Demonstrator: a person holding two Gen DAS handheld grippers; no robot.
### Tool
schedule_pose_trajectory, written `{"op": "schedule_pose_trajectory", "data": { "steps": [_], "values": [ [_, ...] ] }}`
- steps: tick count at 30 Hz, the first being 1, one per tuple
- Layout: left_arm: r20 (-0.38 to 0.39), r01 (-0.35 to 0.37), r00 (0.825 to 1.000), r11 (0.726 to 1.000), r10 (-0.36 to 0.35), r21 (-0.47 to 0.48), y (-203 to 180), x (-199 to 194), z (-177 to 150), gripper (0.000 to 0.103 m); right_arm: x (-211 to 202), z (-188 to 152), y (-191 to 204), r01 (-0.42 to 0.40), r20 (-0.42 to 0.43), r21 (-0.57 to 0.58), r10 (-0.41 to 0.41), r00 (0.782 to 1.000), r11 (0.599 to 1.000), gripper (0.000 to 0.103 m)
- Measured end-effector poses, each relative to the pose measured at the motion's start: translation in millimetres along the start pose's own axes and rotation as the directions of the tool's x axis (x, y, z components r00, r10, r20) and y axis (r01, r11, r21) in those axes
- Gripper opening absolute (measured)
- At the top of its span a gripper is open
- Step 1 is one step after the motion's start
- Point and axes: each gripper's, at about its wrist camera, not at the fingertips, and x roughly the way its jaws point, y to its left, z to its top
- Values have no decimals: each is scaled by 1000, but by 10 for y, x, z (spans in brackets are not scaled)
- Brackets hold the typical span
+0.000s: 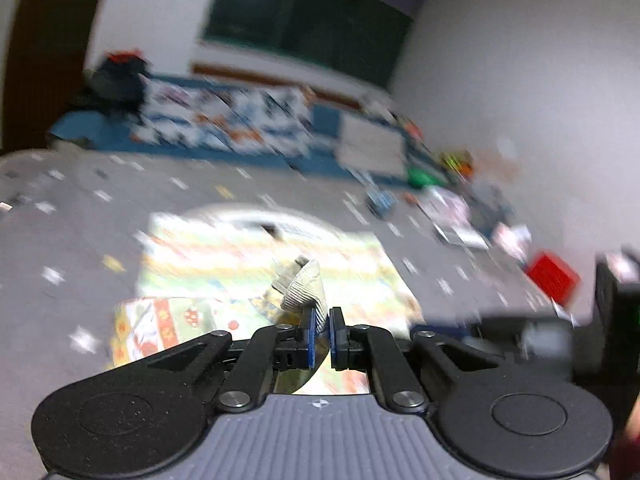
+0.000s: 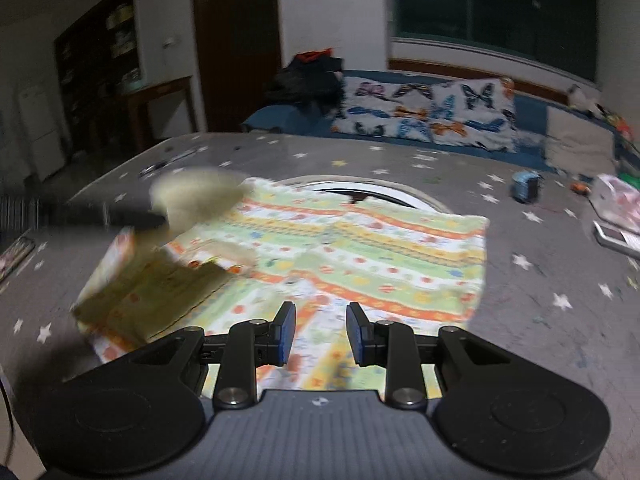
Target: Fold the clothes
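A colourful striped garment with green, yellow and orange bands lies spread on a grey star-patterned bedsheet. In the left wrist view my left gripper is shut on the garment's ribbed beige cuff, held above the garment. In the right wrist view the left gripper shows as a dark blur at the garment's left side, lifting a folded-over part. My right gripper is open and empty, low over the garment's near edge.
A white round ring lies under the garment's far edge. Butterfly-print pillows and dark clothes sit at the bed's far side. Toys and a blue item lie at the right. A red box is at right.
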Motion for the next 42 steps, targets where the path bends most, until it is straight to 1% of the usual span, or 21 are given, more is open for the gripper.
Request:
{"op": "schedule_pose_trajectory", "data": {
  "steps": [3,4,5,6,7,8,11,15,18,21,22,23,25,26,29,32,34,35,37,40,42],
  "values": [
    [-62,40,997,998,-37,55,-131,122,-126,12,-19,-13,-109,-7,-12,51,8,1000,999,27],
    [-69,42,997,997,-37,65,-135,111,-154,13,-11,-18,-119,-10,-15,57,11,1000,998,27],
    [-68,37,997,997,-32,70,-118,75,-174,17,-2,-24,-128,-13,-19,64,15,1000,998,27],
    [-68,33,997,997,-28,75,-102,39,-194,24,9,-28,-129,-19,-22,70,21,1000,997,27],
    [-61,19,998,997,-15,78,-57,-5,-197,28,27,-30,-116,-30,-25,74,32,999,997,27],
    [-51,0,999,997,4,82,0,-47,-200,34,48,-30,-98,-42,-28,77,44,999,996,27],
    [-30,-70,997,993,73,98,155,-189,-266,37,153,-37,14,-77,-52,62,80,995,995,27],
    [-20,-159,987,982,162,99,396,-381,-362,47,297,-76,108,-70,-84,50,74,994,996,27],
    [-29,-211,976,973,215,92,557,-485,-450,48,377,-121,115,-62,-111,63,68,991,996,27],
    [-49,-231,971,970,235,81,646,-522,-516,51,386,-151,139,-66,-119,61,73,990,996,27],
    [-54,-232,970,969,237,84,658,-524,-537,52,384,-149,149,-69,-118,60,76,990,996,23],
    [-59,-233,969,968,239,87,669,-525,-558,52,382,-147,159,-72,-118,59,79,990,996,17],
    [-70,-230,969,969,237,95,674,-514,-593,53,387,-140,154,-70,-117,60,77,990,996,11],
    [-77,-226,969,969,233,99,673,-503,-611,53,392,-136,146,-68,-117,62,75,990,996,10],
    [-85,-225,968,967,236,117,637,-458,-648,54,400,-131,127,-65,-121,66,73,990,996,10],
    [-81,-231,966,963,244,141,595,-434,-659,54,405,-143,122,-67,-123,80,76,990,995,14],
    [-82,-237,965,960,251,147,587,-412,-662,54,407,-145,133,-63,-120,79,72,990,995,12],
    [-83,-240,964,959,254,150,585,-401,-664,54,395,-135,143,-60,-114,74,69,991,995,8],
    [-85,-247,961,957,262,155,584,-379,-669,54,340,-95,166,-54,-90,57,59,994,997,5],
    [-84,-260,957,950,277,172,567,-346,-684,54,243,-22,203,-42,-48,30,43,998,999,5],
    [-81,-264,956,947,282,183,551,-330,-696,54,125,73,237,-29,0,-1,29,1000,1000,5]
  ]
}}
